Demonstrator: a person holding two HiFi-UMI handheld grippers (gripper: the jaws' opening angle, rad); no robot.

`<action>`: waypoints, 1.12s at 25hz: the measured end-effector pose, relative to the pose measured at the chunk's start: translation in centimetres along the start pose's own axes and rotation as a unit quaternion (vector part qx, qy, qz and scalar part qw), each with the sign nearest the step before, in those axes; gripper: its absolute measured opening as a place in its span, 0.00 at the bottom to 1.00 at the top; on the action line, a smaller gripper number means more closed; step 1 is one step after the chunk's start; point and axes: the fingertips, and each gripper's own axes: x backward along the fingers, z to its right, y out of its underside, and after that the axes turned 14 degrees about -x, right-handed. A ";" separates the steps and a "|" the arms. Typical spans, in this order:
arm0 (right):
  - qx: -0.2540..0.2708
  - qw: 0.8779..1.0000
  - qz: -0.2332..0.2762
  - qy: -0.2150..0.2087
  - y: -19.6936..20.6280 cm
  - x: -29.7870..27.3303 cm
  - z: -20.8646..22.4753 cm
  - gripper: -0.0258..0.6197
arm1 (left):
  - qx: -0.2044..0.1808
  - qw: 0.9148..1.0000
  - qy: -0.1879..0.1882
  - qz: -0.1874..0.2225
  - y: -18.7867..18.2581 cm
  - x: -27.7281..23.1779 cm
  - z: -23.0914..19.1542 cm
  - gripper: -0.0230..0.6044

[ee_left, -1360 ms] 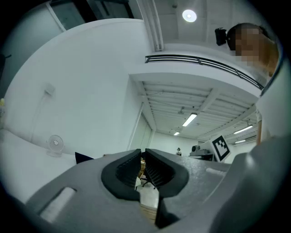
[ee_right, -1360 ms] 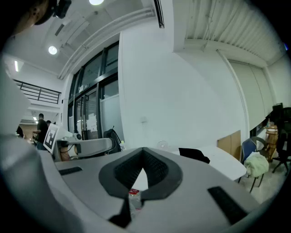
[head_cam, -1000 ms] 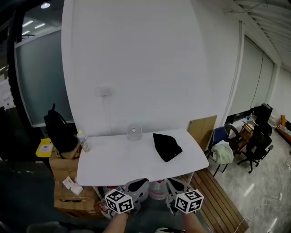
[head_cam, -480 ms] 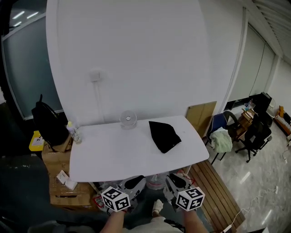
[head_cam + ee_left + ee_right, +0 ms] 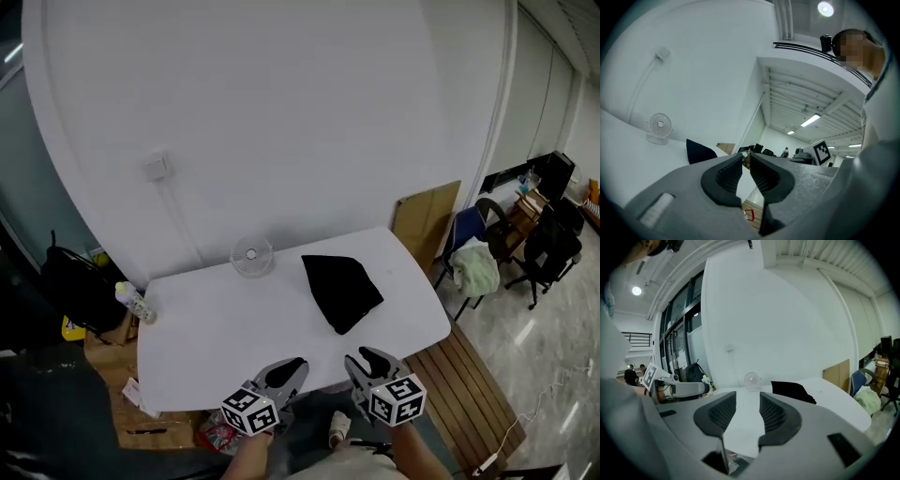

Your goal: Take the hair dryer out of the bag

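1. Bag [image 5: 342, 292], black and limp, lay flat on the right half of the white table [image 5: 216, 337]. One corner pointed toward the near edge but stayed inside it. The hair dryer itself did not show in any view.
2. Bare tabletop ran around the bag on all sides. The widest clear stretch was on its left, and another lay between it and the near edge.
3. A small clear fan [image 5: 251, 255] stood upright near the wall-side edge, left of the bag and apart from it.
4. The left gripper [image 5: 289, 367] hung just off the near edge, with its jaws almost together and nothing between them.
5. The right gripper [image 5: 368, 359] hung beside it and nearer the bag. Its jaws had just been opening, and they stood apart around empty air, with the tabletop showing through the gap.
6. A bottle [image 5: 133, 302] sat at the table's left end; whether it was on the table or beside it I could not tell.
7. A black backpack [image 5: 73, 286] and cardboard boxes [image 5: 141, 422] crowded the floor on the left. On the right were a leaning board [image 5: 427, 214], office chairs [image 5: 539, 253] and a slatted wooden platform [image 5: 469, 389].
8. Each gripper's cube bore black-and-white square markers. Any print elsewhere was too small to read.
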 end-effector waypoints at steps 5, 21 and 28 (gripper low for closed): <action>0.008 1.000 -0.018 0.001 -2.8 -2.8 4.5 0.31 | 0.003 1.000 -0.001 -0.012 -0.2 -5.9 -2.4 0.09; -0.008 0.996 -0.062 0.057 -1.6 -6.2 14.8 0.31 | -0.008 0.994 0.010 -0.105 4.9 -14.6 -6.1 0.11; -0.036 0.993 -0.061 0.092 -1.5 -6.5 17.2 0.31 | -0.018 0.980 0.022 -0.197 9.8 -18.3 -8.8 0.33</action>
